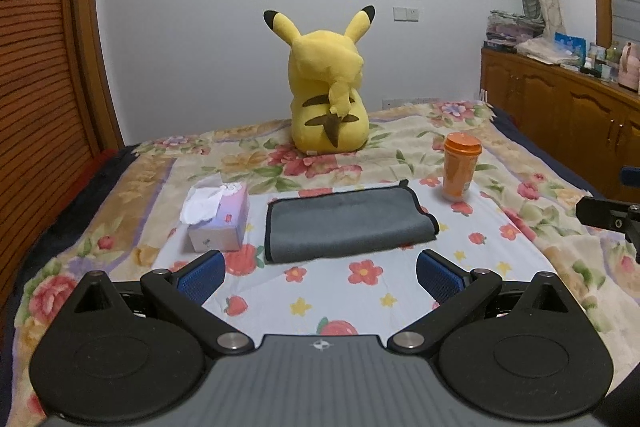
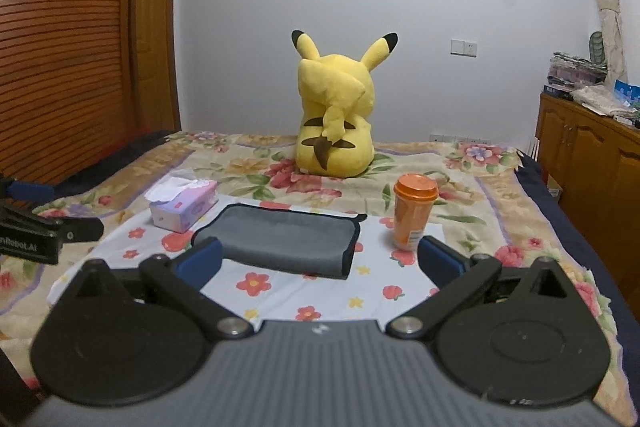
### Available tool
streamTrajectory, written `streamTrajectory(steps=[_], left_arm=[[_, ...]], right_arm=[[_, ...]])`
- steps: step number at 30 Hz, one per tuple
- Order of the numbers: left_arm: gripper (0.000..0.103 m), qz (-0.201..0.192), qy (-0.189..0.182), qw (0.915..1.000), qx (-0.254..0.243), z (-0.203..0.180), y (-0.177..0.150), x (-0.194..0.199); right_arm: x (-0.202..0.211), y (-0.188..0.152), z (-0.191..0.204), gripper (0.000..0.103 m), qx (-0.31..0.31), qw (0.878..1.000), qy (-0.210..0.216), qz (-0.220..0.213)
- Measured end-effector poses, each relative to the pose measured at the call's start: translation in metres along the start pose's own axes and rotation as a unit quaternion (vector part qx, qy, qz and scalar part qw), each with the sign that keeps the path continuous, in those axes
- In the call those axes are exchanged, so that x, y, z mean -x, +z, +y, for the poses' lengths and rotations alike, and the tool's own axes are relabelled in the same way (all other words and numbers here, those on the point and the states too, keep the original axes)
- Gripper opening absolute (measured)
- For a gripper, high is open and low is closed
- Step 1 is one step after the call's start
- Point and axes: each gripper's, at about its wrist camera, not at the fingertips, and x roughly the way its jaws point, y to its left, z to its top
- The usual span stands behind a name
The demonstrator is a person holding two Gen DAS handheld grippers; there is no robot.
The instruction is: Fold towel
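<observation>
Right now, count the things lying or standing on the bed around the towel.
3. A tissue box left of the towel, an orange cup to its right, and a yellow plush behind it. The grippers' bodies hide the near bed.

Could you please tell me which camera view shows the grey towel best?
The left wrist view: the towel lies centred and unobstructed beyond the open left tongs. In the right wrist view, the right tongs hide its near-left corner.

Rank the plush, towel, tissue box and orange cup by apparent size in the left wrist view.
1. Plush
2. Towel, though it lies nearer the camera, so this order is unsure
3. Tissue box
4. Orange cup, close to the box in apparent size
</observation>
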Motion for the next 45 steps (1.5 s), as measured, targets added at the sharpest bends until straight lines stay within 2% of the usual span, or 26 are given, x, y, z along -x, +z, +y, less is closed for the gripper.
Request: streamTrajectory(steps=[12, 25, 37, 45], left_arm=[[0.103, 0.021, -0.016, 0.9996, 0.013, -0.015, -0.037, -0.011], [0.103, 0.034, -0.021, 0.9990, 0.021, -0.027, -0.070, -0.028], [0.103, 0.036, -0.008, 0.9992, 0.013, -0.027, -0.079, -0.036], [0.103, 0.013, 0.001, 0.9998, 0.016, -0.026, -0.077, -0.027]], right_arm=[[-0.007, -0.029, 0.000, 0.103, -0.022, 1.000, -0.012, 0.006], [-0.023, -0.065, 0.006, 0.103, -0.026, 0.999, -0.007, 0.036], [-0.033, -0.074, 0.010, 0.103, -0.014, 0.998, -0.013, 0.057], [-0.031, -0.078, 0.010, 0.103, -0.006, 0.999, -0.017, 0.051]])
